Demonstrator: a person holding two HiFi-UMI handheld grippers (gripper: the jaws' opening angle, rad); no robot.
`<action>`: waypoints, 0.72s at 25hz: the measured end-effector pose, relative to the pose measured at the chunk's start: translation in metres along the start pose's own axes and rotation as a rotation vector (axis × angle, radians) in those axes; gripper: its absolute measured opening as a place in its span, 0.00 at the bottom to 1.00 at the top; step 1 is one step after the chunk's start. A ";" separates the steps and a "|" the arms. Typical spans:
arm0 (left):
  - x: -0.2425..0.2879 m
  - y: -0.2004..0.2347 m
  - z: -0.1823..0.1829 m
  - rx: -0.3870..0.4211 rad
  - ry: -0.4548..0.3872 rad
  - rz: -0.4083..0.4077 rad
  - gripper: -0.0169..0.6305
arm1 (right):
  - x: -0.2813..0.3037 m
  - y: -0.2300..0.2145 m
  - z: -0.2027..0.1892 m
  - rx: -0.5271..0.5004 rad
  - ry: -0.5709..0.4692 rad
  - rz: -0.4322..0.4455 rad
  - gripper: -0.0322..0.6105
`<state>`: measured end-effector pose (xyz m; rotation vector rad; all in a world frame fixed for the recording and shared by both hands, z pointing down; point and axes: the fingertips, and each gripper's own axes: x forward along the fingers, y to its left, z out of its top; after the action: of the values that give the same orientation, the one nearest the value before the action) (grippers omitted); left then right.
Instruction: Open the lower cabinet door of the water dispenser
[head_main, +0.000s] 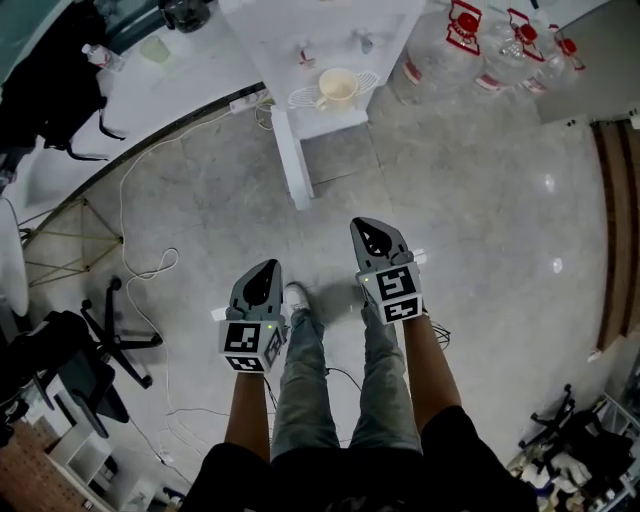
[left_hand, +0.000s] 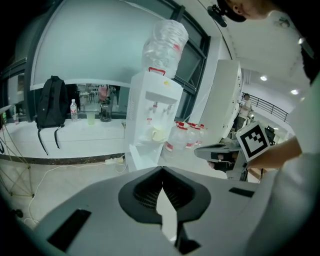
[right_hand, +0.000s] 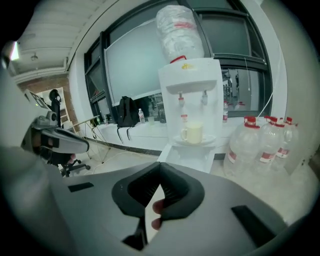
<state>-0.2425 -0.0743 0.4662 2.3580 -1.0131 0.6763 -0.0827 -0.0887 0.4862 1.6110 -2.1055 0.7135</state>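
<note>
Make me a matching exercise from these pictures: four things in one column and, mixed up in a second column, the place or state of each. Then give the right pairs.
Column one:
1. cream mug
2. black backpack
3. spare water jugs
4. lower cabinet door

Column two:
A. swung open
B. on the white ledge, straps hanging over its edge
C. in the water dispenser, below its taps
D. standing on the floor, red caps on top

Pairs: 1-C, 2-B, 3-D, 4-A
</note>
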 end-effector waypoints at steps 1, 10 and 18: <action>-0.002 -0.003 0.010 -0.002 -0.015 0.002 0.04 | -0.009 -0.003 0.011 -0.007 -0.012 -0.008 0.07; -0.026 -0.034 0.095 0.019 -0.113 0.003 0.04 | -0.081 -0.023 0.083 -0.020 -0.079 -0.064 0.07; -0.052 -0.052 0.164 0.000 -0.211 0.017 0.04 | -0.132 -0.043 0.147 -0.046 -0.151 -0.109 0.07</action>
<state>-0.1937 -0.1141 0.2982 2.4621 -1.1220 0.4397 -0.0068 -0.0867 0.2986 1.7894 -2.1005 0.5188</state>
